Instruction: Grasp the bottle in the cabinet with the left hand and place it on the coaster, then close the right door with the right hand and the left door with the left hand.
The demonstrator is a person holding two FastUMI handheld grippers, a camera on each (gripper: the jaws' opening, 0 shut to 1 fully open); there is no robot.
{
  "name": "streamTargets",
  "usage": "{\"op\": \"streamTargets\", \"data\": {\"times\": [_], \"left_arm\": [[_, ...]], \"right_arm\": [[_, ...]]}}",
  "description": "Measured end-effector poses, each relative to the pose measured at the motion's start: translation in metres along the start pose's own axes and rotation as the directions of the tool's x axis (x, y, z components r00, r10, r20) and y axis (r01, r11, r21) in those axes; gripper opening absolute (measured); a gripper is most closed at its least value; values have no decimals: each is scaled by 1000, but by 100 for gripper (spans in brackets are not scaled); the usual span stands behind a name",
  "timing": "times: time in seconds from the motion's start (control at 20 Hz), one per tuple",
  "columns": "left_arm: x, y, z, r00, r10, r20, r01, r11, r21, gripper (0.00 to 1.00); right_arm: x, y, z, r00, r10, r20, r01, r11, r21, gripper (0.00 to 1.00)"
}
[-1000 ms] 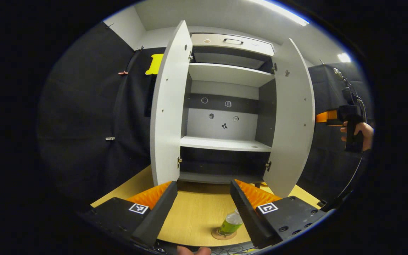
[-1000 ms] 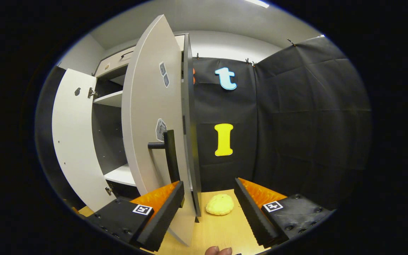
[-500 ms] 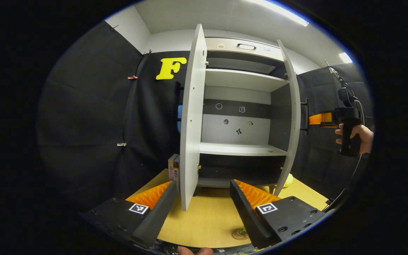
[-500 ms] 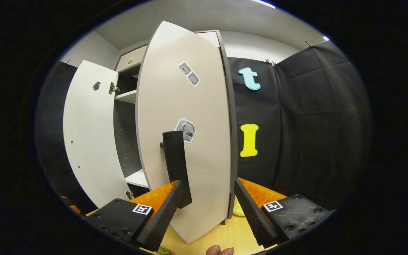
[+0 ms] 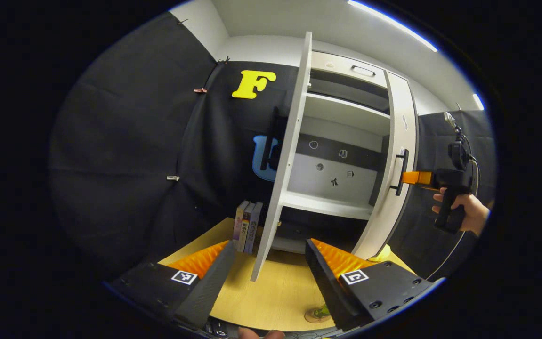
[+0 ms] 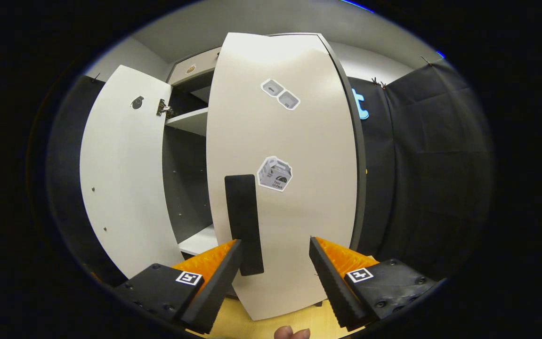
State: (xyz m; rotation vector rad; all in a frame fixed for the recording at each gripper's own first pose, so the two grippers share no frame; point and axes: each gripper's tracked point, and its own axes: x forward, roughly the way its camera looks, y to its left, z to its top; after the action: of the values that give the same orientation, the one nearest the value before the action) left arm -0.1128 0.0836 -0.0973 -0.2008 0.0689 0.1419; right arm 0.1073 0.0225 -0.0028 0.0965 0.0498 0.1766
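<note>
Cabinet [image 5: 341, 155]: far side of the desk [image 5: 271, 296]; shelves bare.
Right door [image 6: 294, 188]: partly shut, directly ahead of the right gripper [image 6: 275, 278]; fingers wide apart, holding nothing.
Handle [image 6: 245, 221]: upright bar, just beside the left finger.
Left door [image 5: 282, 165]: wide open, edge-on ahead of the left gripper [image 5: 271, 278]; fingers apart, empty.
Bottle [image 5: 320, 310]: on the coaster, near desk edge.

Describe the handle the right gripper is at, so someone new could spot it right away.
Start at the tall white cabinet and take its right door, the one swung nearly shut in the right gripper view. The handle is the black upright bar near that door's left edge, just above the open right gripper. Unlike the flat grey stickers beside it, it is black and stands off the panel.
</note>
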Motion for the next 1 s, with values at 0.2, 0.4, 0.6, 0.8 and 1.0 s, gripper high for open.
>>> {"op": "streamTargets", "data": {"times": [0.2,0.4,0.6,0.8,1.0], "left_arm": [[-2,27,18,999,33,8,-34,997,65,95],[31,60,57,998,61,36,-64,991,116,95],[83,74,104,997,63,53,-69,989,131,95],[124,72,130,996,53,79,-65,985,162,95],[133,57,132,995,29,93,-45,983,177,95]], "right_arm": [[15,9,-2,1000,-26,-2,26,999,-23,95],[0,13,4,999,-43,6,44,999,-30,95],[-31,15,7,999,-35,13,36,998,-43,95],[-50,17,13,999,-23,25,25,996,-81,95],[-61,17,13,1000,-19,16,20,997,-75,95]]}}
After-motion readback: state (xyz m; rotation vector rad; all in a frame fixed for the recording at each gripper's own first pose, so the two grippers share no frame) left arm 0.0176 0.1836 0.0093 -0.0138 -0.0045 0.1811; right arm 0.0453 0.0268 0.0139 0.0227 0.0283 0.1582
